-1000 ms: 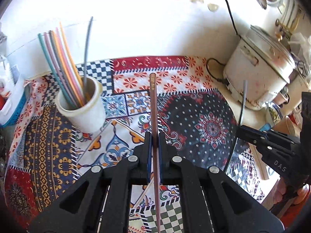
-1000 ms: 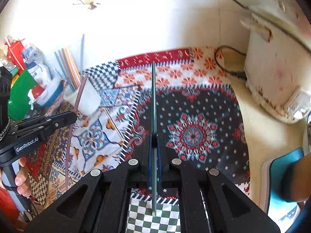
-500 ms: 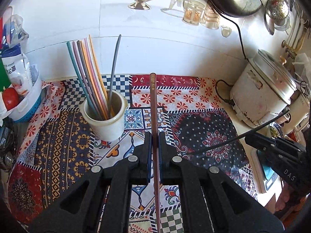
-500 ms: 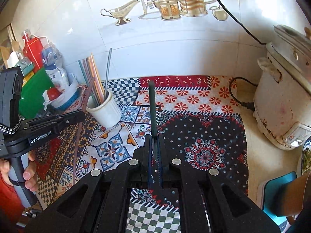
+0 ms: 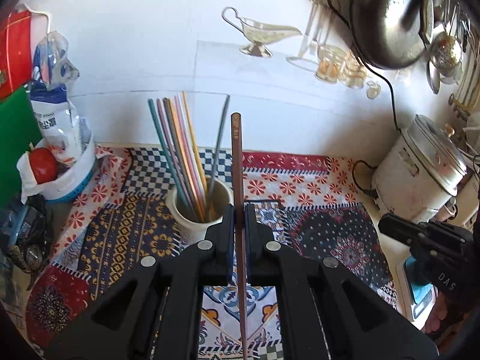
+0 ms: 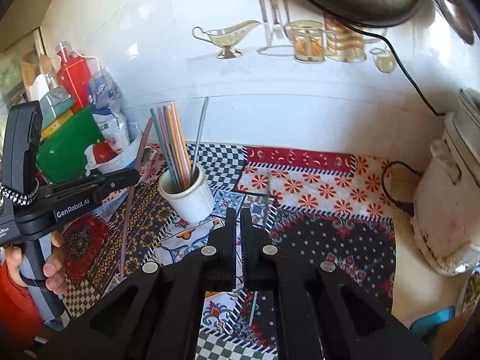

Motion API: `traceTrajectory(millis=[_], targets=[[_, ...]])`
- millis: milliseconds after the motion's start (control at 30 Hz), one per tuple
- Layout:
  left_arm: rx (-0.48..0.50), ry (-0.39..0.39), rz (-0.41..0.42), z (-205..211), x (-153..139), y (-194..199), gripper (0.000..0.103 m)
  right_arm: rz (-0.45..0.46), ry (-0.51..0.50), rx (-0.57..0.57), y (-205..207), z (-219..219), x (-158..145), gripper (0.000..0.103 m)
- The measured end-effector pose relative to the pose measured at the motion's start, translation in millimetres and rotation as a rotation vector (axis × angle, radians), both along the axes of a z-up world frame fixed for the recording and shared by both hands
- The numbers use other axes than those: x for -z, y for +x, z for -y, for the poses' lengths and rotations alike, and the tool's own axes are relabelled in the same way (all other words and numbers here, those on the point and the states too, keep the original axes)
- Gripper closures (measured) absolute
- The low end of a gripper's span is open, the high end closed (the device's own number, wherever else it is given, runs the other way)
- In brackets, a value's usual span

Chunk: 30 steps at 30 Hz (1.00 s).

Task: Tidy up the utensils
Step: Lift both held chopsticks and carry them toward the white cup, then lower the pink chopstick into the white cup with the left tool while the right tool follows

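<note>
On the patterned cloth (image 5: 327,234) near the white tiled wall (image 5: 135,45), a white cup (image 5: 192,225) is standing upright and holding a bundle of pastel chopsticks (image 5: 180,150) that are leaning to the left, with a single grey chopstick (image 5: 219,144) leaning the other way. Just in front of the cup, the left gripper (image 5: 239,210) is pinching a brown chopstick (image 5: 237,165) between its pads, the stick running along the fingers and its decorated end pointing up past the cup's rim toward the wall. The right wrist view is showing a hand (image 6: 51,267) gripping that tool's handle, to the left of the cup. The right gripper (image 6: 237,213) is hovering over the cloth with its jaws pressed together; only a thin strip of a green chopstick (image 6: 254,303) is showing beneath its fingers. Off to the right, a white rice cooker (image 5: 420,174) is sitting beside the cloth.
</note>
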<state>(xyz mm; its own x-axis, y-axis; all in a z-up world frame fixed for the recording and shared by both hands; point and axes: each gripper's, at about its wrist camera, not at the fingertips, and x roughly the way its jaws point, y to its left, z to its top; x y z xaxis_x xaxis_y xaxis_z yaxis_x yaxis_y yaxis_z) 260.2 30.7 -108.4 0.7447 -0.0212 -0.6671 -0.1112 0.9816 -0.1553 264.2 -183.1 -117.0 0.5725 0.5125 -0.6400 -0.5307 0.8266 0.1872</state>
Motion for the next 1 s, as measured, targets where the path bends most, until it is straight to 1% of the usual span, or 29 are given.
traceTrajectory(millis=[67, 167, 267, 300, 333, 467, 600, 700, 800, 1000], targets=[[-0.017, 0.000, 0.012, -6.5, -3.1, -2.5, 0.099, -0.009, -0.015, -0.019, 4.2, -7.1, 2.9, 0.101], [-0.043, -0.001, 0.020, -16.8, -4.2, -5.5, 0.099, -0.064, -0.069, -0.032, 17.3, -17.6, 21.9, 0.099], [-0.068, 0.001, 0.011, -25.3, -1.0, -6.6, 0.099, -0.137, -0.142, -0.028, 33.9, -24.3, 54.0, 0.090], [-0.074, 0.001, 0.008, -27.8, 0.1, -6.6, 0.099, -0.170, -0.157, -0.022, 39.5, -25.3, 65.9, 0.082], [-0.083, 0.001, 0.003, -31.3, 2.0, -6.9, 0.099, -0.202, -0.175, -0.020, 45.6, -26.6, 78.7, 0.078], [-0.109, -0.003, -0.011, -43.1, 8.6, -7.4, 0.099, -0.291, -0.231, -0.014, 67.9, -29.7, 120.0, 0.078], [-0.128, -0.011, -0.024, -51.5, 13.6, -5.7, 0.099, -0.320, -0.261, -0.001, 87.3, -37.4, 140.8, 0.078], [-0.136, -0.006, -0.030, -55.4, 16.3, -3.5, 0.099, -0.332, -0.264, -0.001, 99.5, -42.5, 147.9, 0.079], [-0.139, -0.005, -0.032, -57.2, 17.9, -1.9, 0.099, -0.338, -0.282, 0.003, 108.1, -46.9, 152.4, 0.087], [-0.140, -0.009, -0.040, -60.7, 22.7, 4.5, 0.099, -0.347, -0.303, 0.020, 119.2, -52.2, 160.8, 0.092]])
